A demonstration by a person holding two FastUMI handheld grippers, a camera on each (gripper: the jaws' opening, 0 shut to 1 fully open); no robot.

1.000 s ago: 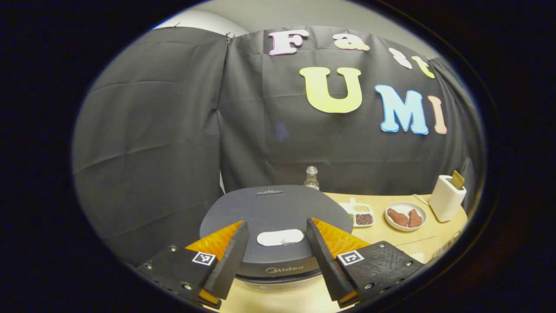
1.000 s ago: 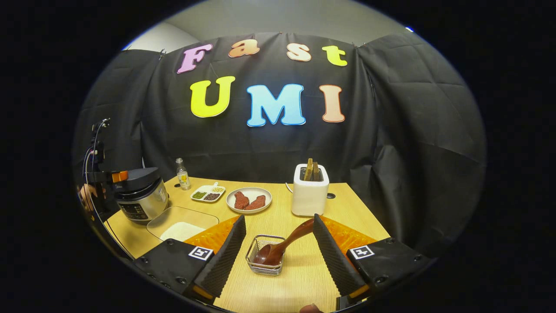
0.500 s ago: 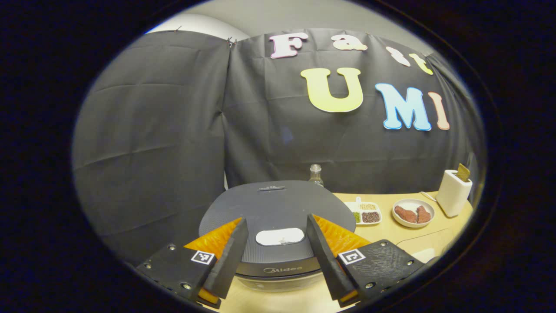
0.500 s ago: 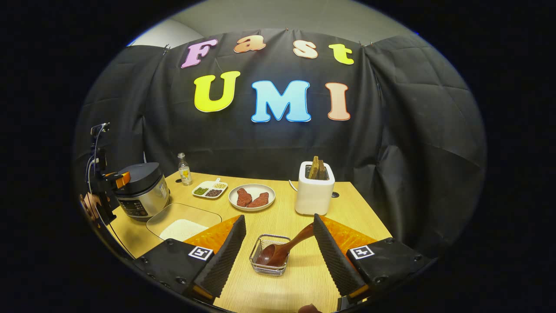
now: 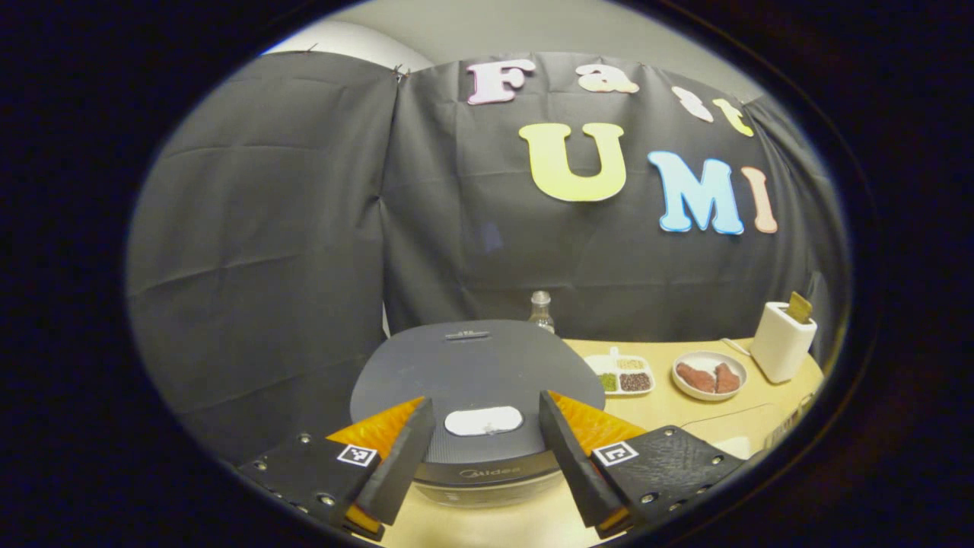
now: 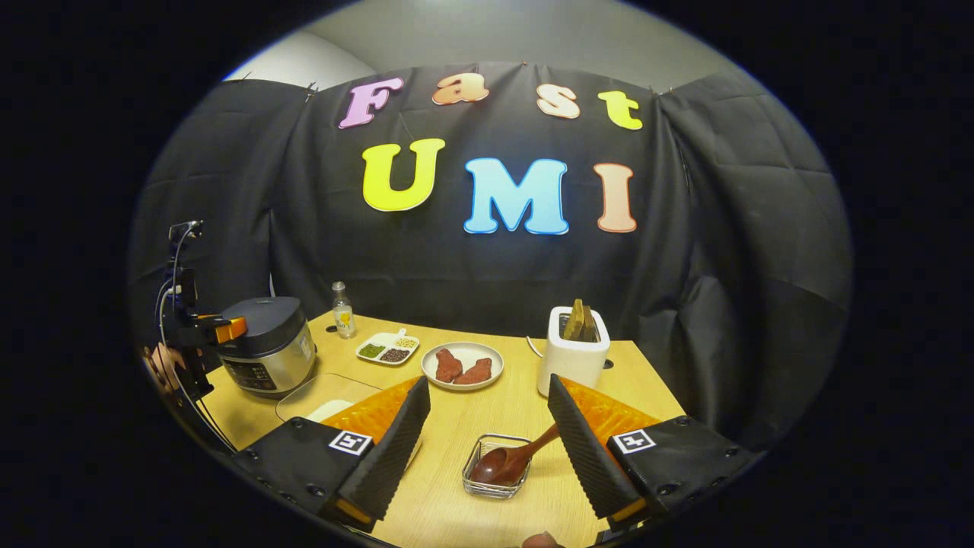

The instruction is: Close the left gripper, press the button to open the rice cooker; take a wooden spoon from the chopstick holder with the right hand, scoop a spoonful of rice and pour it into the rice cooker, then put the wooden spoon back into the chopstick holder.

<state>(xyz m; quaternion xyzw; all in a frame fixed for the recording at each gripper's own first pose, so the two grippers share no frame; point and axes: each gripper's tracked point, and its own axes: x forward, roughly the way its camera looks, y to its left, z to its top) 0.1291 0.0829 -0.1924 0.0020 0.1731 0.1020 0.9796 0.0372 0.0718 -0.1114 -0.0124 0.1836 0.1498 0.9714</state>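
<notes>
Left tool [image 5: 481, 457]: spread wide above rice cooker [image 5: 479, 380] button [image 5: 483, 421] (lid down) | Right tool [image 6: 487, 449]: released, spoon [image 6: 511, 461] in holder [image 6: 496, 476] | Risk: unclosed fingers may straddle button, leaving it unpressed.

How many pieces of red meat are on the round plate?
2. Both lie on the white plate in the right gripper view: one meat piece on the left, the other meat piece beside it on the right. Nothing seems hidden beneath them.
</notes>
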